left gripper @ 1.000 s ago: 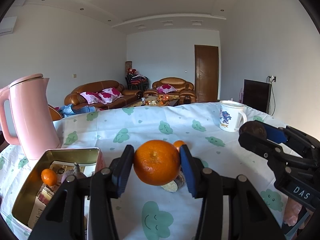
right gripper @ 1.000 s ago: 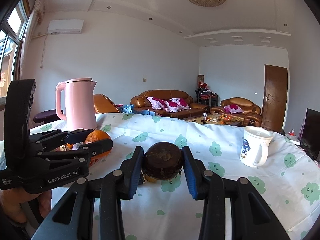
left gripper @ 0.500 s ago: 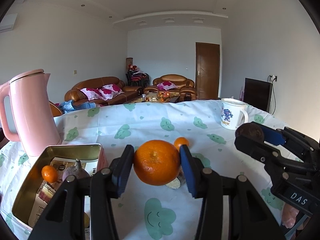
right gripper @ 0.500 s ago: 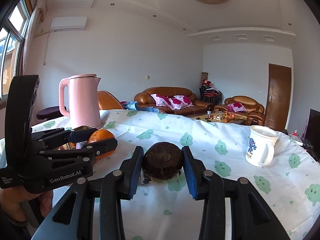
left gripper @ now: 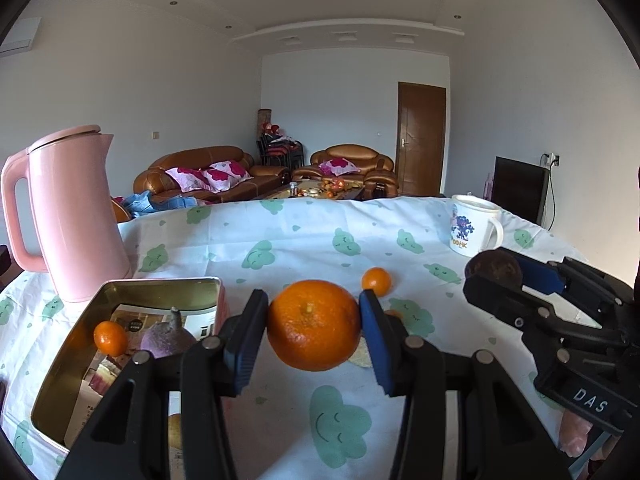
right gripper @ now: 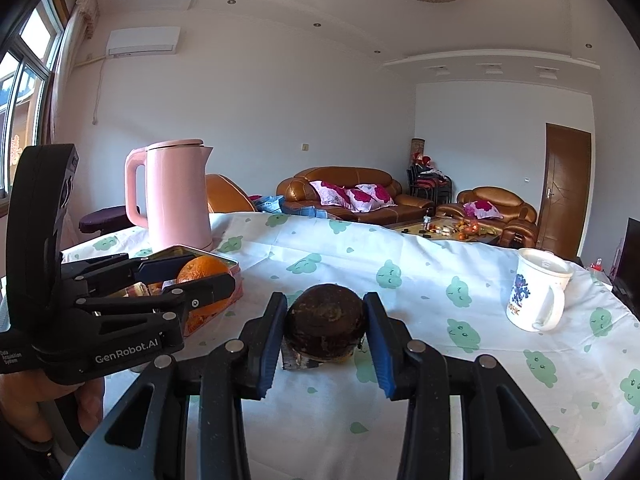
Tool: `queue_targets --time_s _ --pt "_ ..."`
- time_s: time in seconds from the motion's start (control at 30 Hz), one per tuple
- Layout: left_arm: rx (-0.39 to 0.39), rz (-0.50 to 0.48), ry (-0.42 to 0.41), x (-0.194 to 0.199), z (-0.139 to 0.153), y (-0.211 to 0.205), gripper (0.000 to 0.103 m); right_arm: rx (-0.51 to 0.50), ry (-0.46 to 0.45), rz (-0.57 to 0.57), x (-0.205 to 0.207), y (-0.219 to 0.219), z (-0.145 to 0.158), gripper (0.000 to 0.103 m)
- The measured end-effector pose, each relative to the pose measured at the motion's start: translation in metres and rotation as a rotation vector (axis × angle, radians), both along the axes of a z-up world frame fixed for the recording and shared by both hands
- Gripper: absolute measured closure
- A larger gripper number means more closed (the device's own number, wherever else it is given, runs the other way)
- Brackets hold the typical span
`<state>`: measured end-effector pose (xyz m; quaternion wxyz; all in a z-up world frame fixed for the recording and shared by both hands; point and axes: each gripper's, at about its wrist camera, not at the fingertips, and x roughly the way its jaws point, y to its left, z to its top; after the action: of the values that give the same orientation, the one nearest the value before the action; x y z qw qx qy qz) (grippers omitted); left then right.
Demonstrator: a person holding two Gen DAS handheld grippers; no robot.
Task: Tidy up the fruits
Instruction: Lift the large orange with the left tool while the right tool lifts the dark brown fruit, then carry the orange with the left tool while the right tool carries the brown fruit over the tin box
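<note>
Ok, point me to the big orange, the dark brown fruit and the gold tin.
big orange (left gripper: 314, 324): left wrist view, front face near the stem.
dark brown fruit (right gripper: 326, 320): right wrist view, middle of its facing side.
gold tin (left gripper: 160, 285): left wrist view, far rim.

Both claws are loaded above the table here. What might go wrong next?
1. The orange in the left claw is gripped only at its sides; it may slip and roll off the table.
2. The right claw with its dark brown fruit sits close beside; they may collide heading for the tin.
</note>
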<state>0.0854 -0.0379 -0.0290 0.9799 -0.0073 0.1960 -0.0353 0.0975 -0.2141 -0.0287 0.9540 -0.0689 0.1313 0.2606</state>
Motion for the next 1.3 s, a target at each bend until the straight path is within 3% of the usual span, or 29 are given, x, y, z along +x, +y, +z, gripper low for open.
queue_targets --time_s 1.3 --pt "-0.039 0.181 0.045 -0.021 0.001 0.103 0.054 -0.058 0.036 0.187 0.001 0.096 0.003 0.062"
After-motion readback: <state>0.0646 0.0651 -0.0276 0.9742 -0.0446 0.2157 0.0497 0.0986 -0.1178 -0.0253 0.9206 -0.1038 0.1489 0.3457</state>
